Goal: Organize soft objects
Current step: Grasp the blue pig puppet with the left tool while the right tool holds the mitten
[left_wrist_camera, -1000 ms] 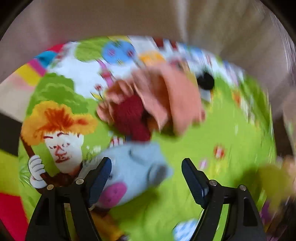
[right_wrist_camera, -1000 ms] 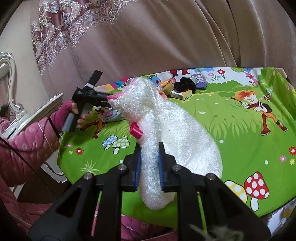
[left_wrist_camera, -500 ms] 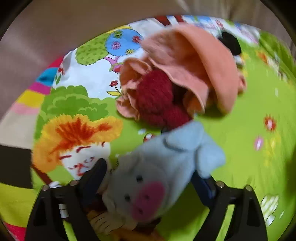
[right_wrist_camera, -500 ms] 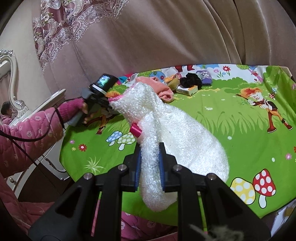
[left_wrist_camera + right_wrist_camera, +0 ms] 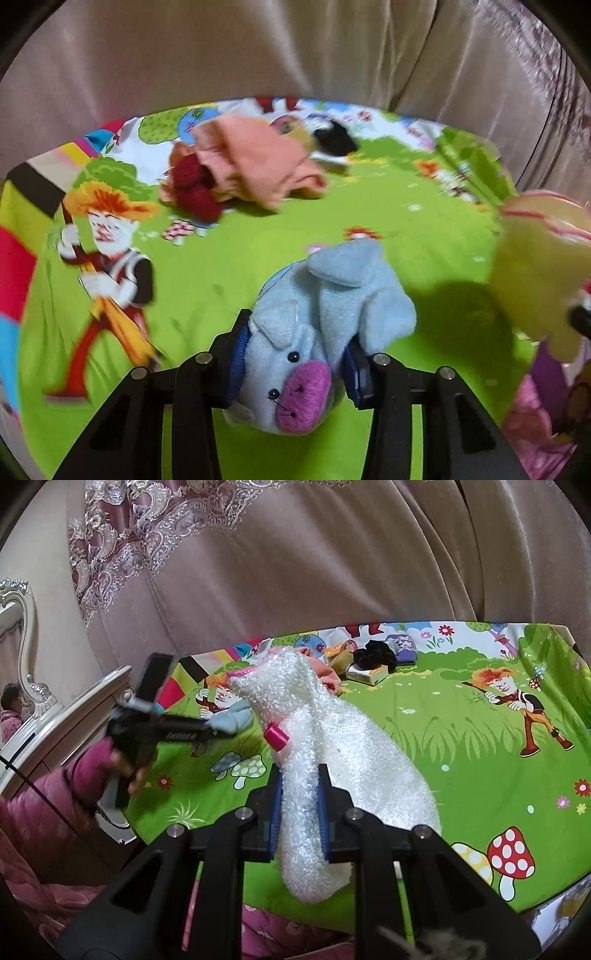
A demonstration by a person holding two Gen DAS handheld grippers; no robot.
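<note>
left claw [image 5: 295,354]: clamped on my pig [image 5: 314,332] | right claw [image 5: 298,814]: pinching fluffy sock [image 5: 332,760] | risk: soft plush may slip from the grip, dropping onto worktop [image 5: 229,266]

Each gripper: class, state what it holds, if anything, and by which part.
The left gripper grips the blue pig toy across its head. The right gripper pinches the white fluffy sock near its lower end.

1. I find pale lettering on the side of the left gripper [image 5: 218,729], too blurred to read.
2. I make out no legible print on the small boxes [image 5: 367,674].
</note>
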